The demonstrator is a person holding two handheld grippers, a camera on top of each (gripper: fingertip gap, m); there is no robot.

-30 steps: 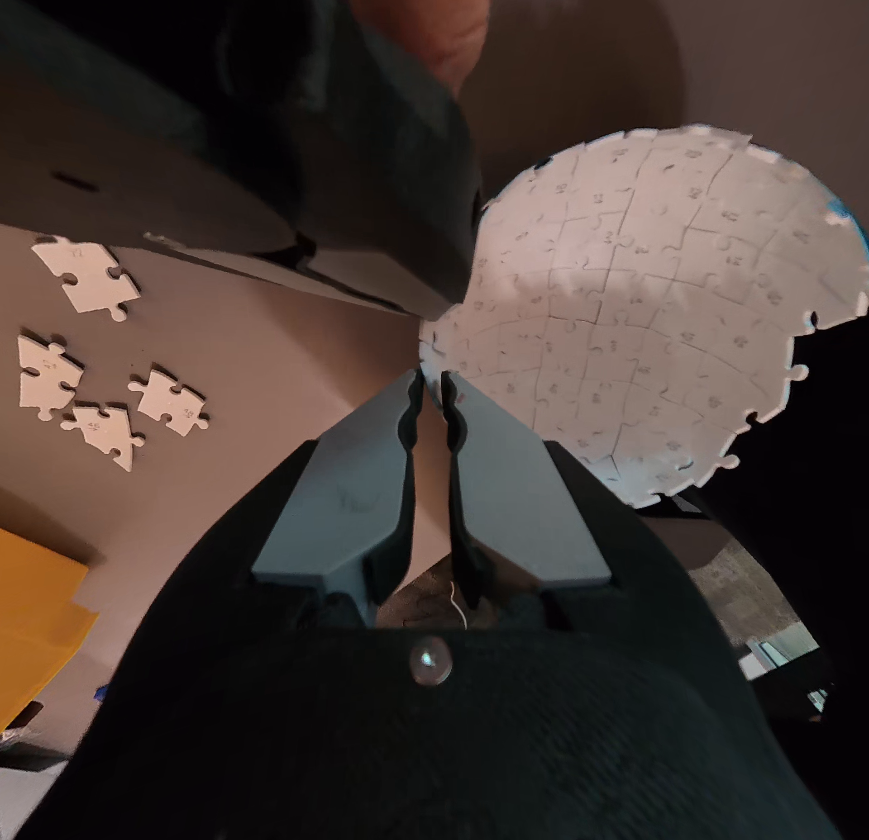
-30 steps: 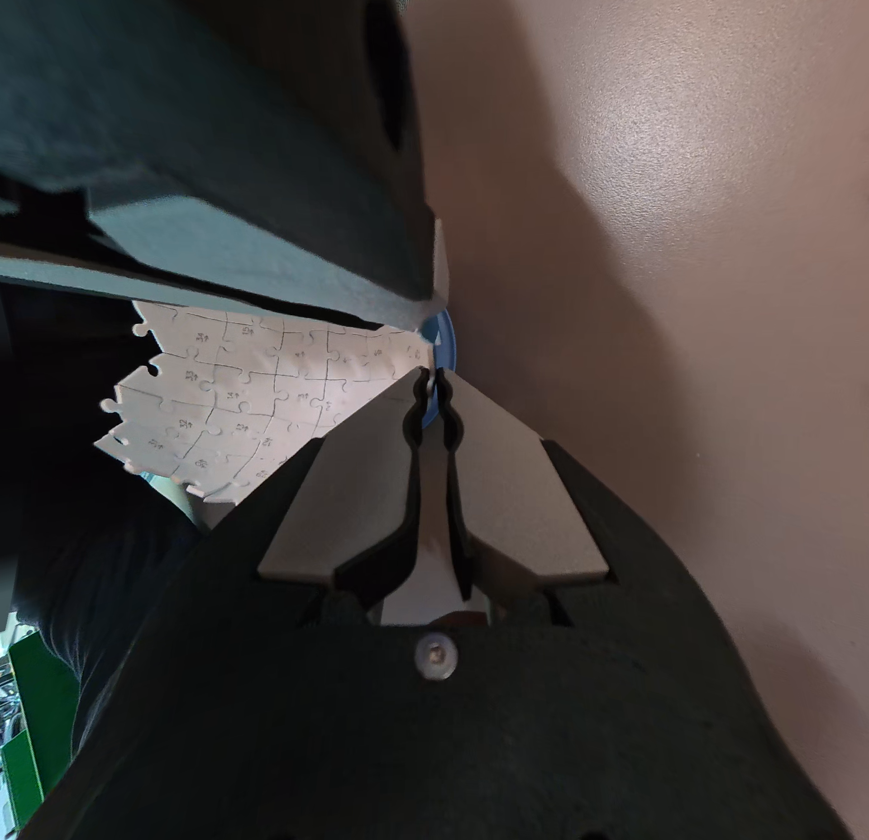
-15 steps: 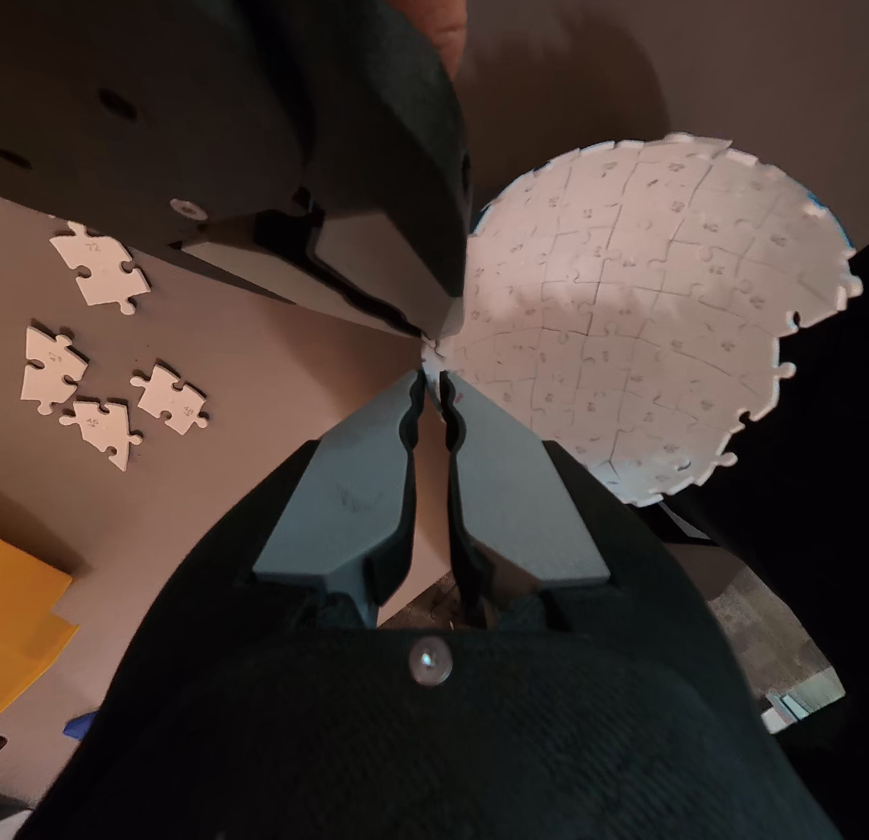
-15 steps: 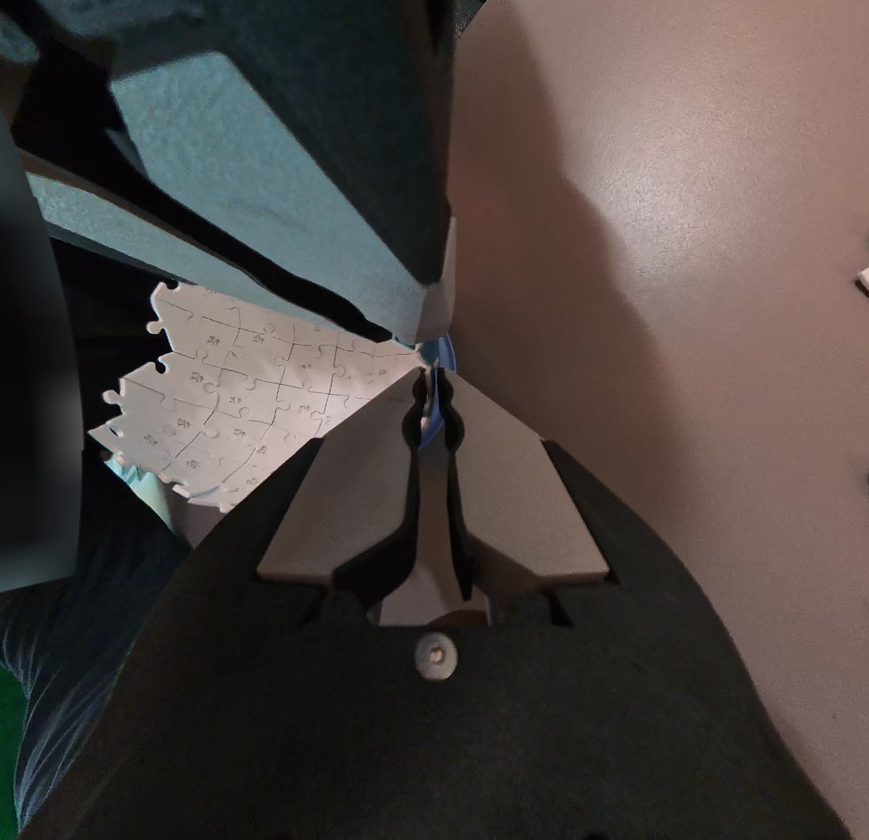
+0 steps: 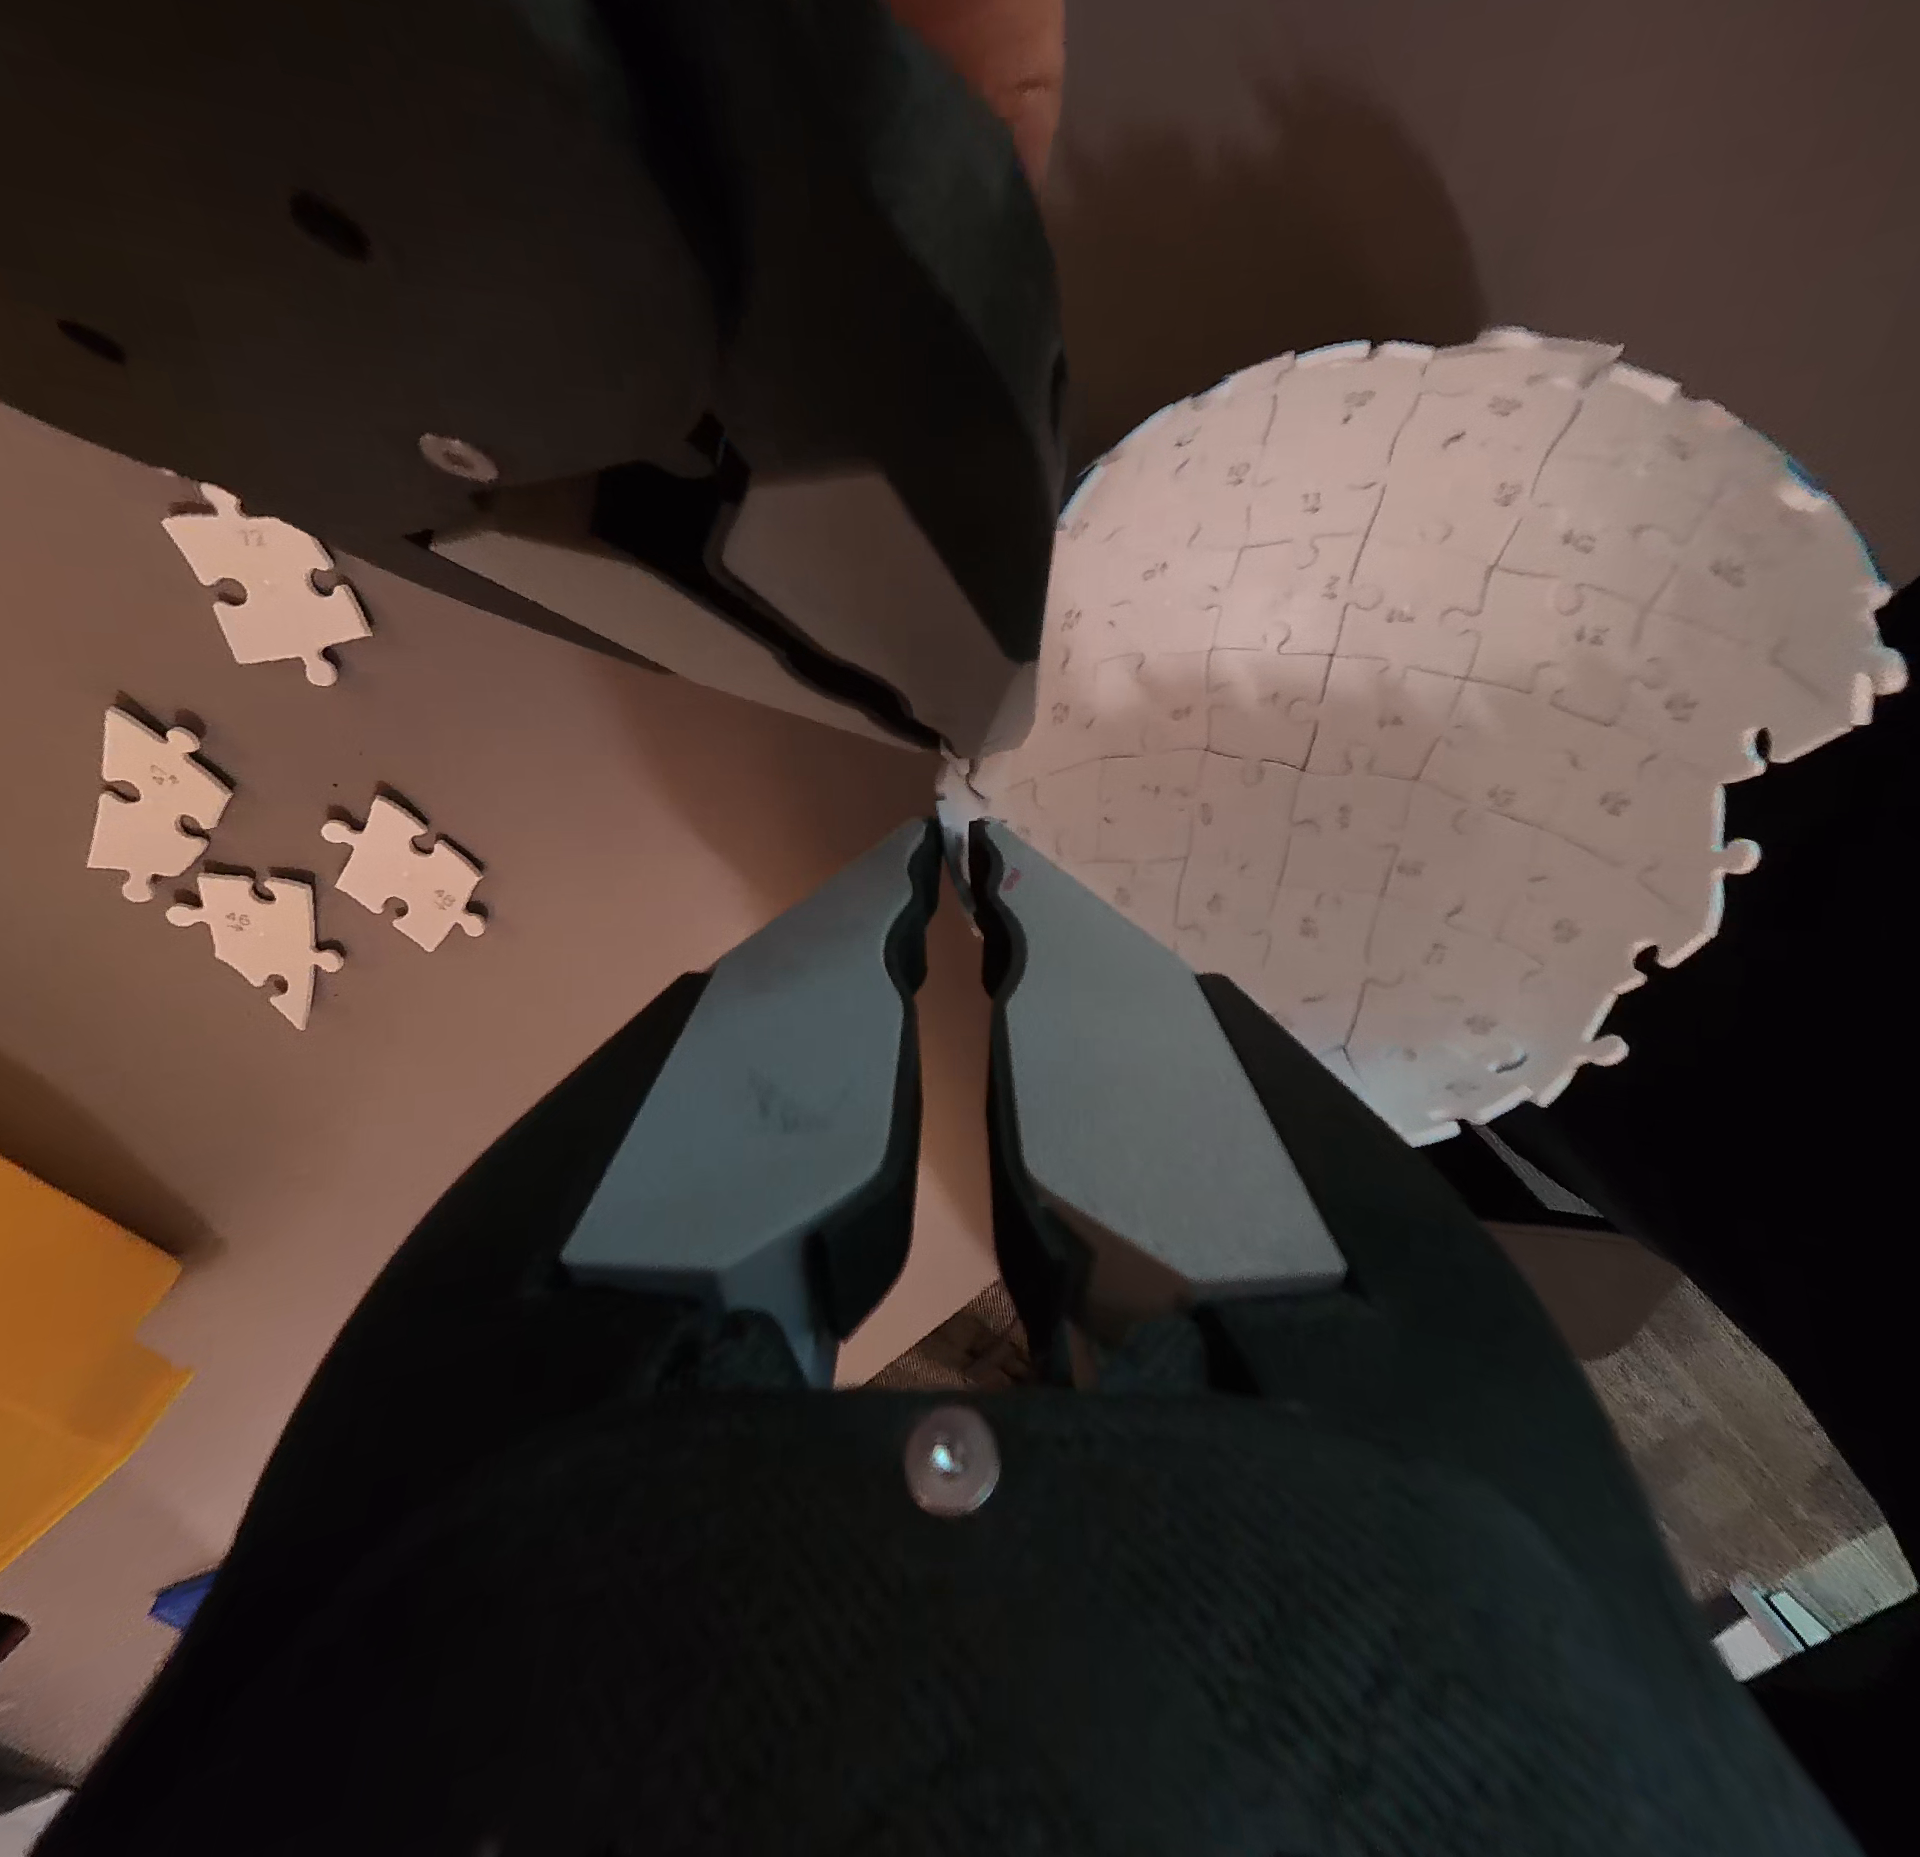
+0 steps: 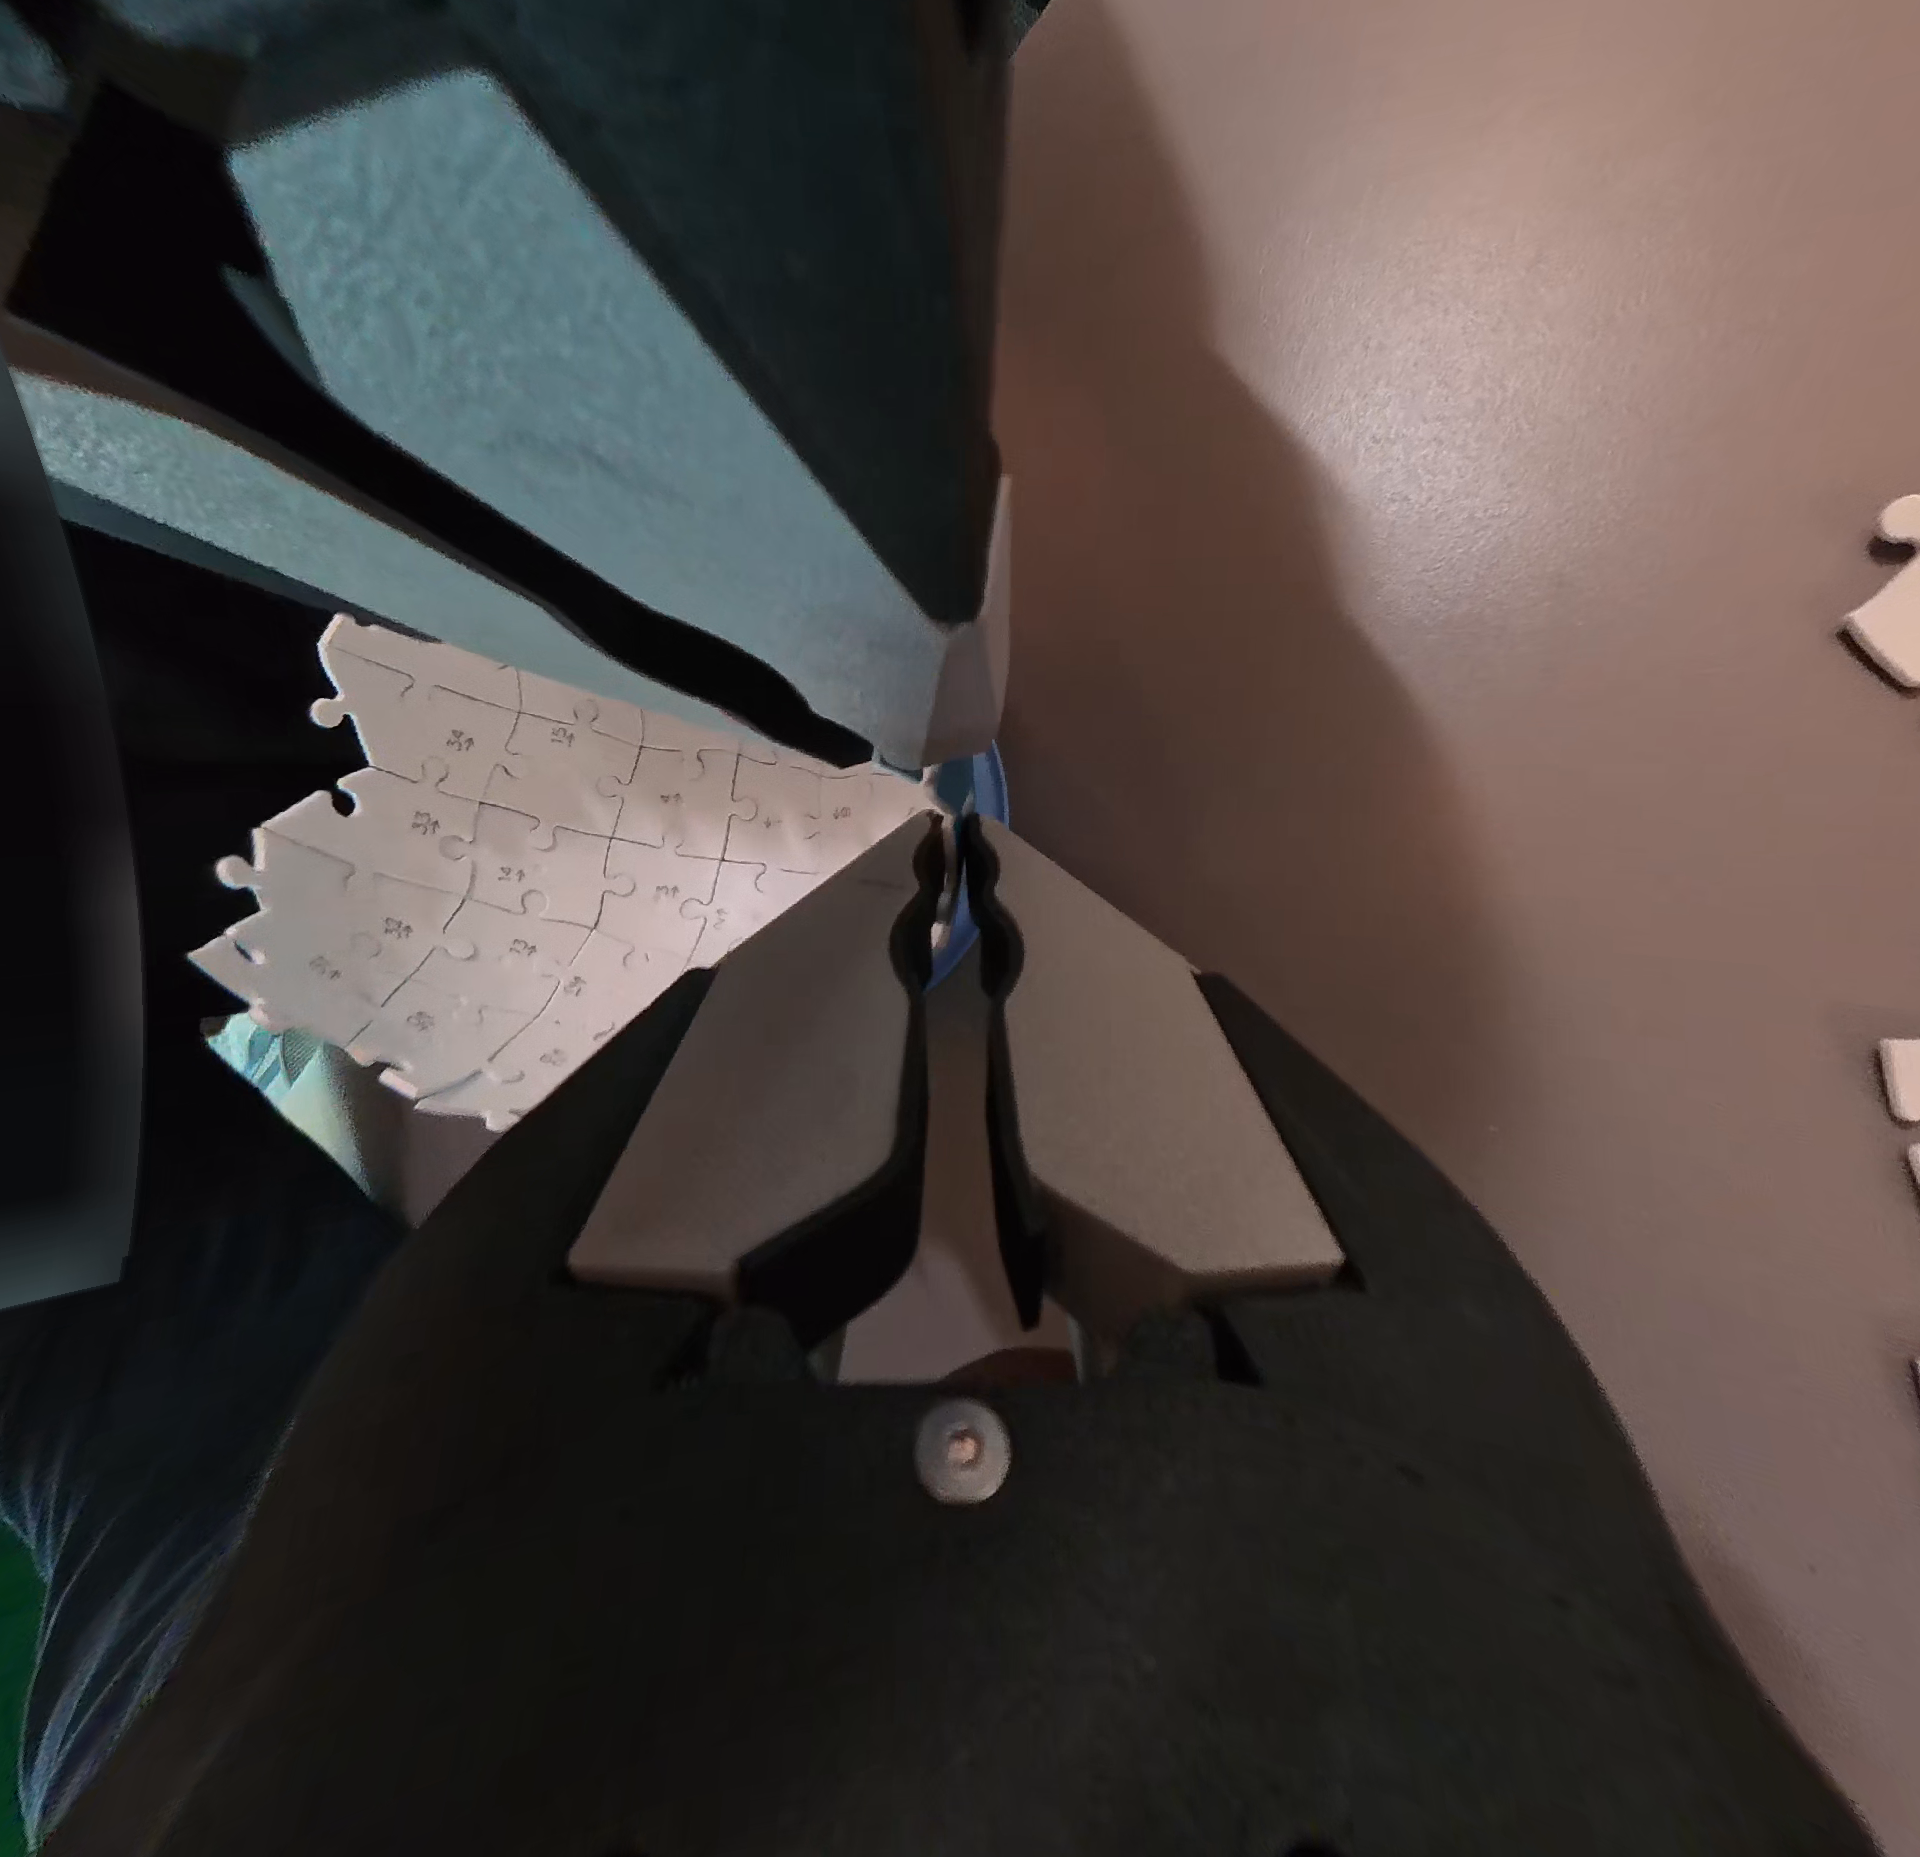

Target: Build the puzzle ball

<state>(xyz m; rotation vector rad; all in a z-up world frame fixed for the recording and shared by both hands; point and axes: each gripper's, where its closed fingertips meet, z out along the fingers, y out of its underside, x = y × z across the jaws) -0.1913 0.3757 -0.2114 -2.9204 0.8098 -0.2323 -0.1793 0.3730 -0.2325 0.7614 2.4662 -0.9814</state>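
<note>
White puzzle pieces locked into a curved half-shell make up the puzzle ball [image 5: 1403,727], which fills the right side of the left wrist frame, hollow side facing the camera. Left tool [image 5: 958,839] is clenched on the shell's rim right at frame centre, fingers nearly together with the thin edge pinched between them. Right tool [image 6: 953,828] grips the same rim, clamped on it, with a bit of the blue outer face showing between its tips. In the left view the right tool comes in from the upper left and its tip meets the left one's at the rim. Four loose pieces [image 5: 405,872] lie on the brownish surface [image 5: 623,820] at middle left, well apart from the ball. Something yellow [image 5: 62,1360] sits at the lower left edge, can't tell what it is.
</note>
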